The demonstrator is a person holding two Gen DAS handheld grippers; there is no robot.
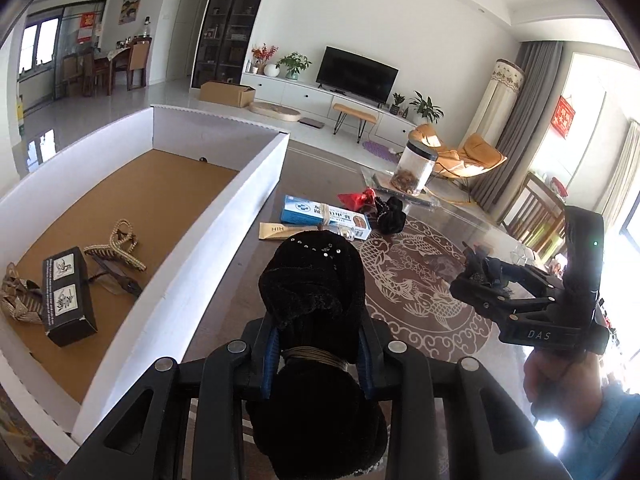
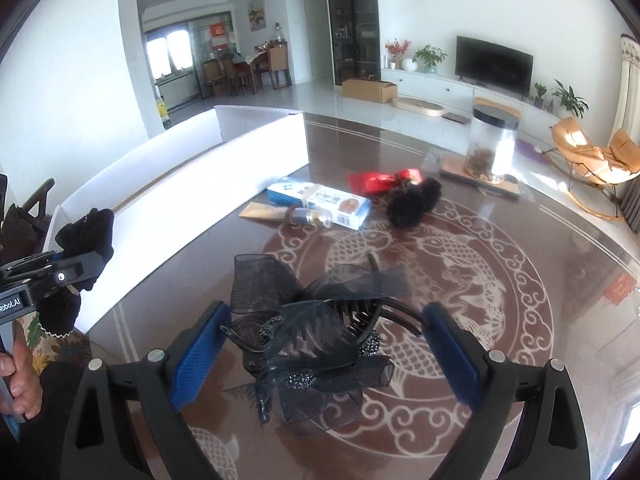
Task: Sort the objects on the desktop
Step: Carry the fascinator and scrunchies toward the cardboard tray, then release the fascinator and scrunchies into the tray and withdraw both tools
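My left gripper [image 1: 318, 346] is shut on a black velvet hair piece [image 1: 312, 280] with small rhinestones and a gold band round its middle. It hangs above the table, just right of the white box [image 1: 224, 216]. In the right wrist view, that gripper [image 2: 76, 264] is at the left edge, beside the box wall [image 2: 192, 176]. My right gripper [image 2: 326, 314] has its blue pads set wide against the ends of a black mesh bow hair claw [image 2: 296, 344], which it holds above the fish-patterned table top [image 2: 460, 264]. The left wrist view shows the right gripper [image 1: 476, 276] at the right.
The box holds a black carton [image 1: 68, 296], a beaded hair claw [image 1: 116, 248] and a striped bow clip [image 1: 20, 300]. On the table lie a blue-and-white carton [image 2: 320, 200], a tan sachet [image 2: 262, 212], a small bottle [image 2: 312, 216], a red packet [image 2: 372, 182], a black fuzzy scrunchie [image 2: 412, 200] and a jar [image 2: 492, 144].
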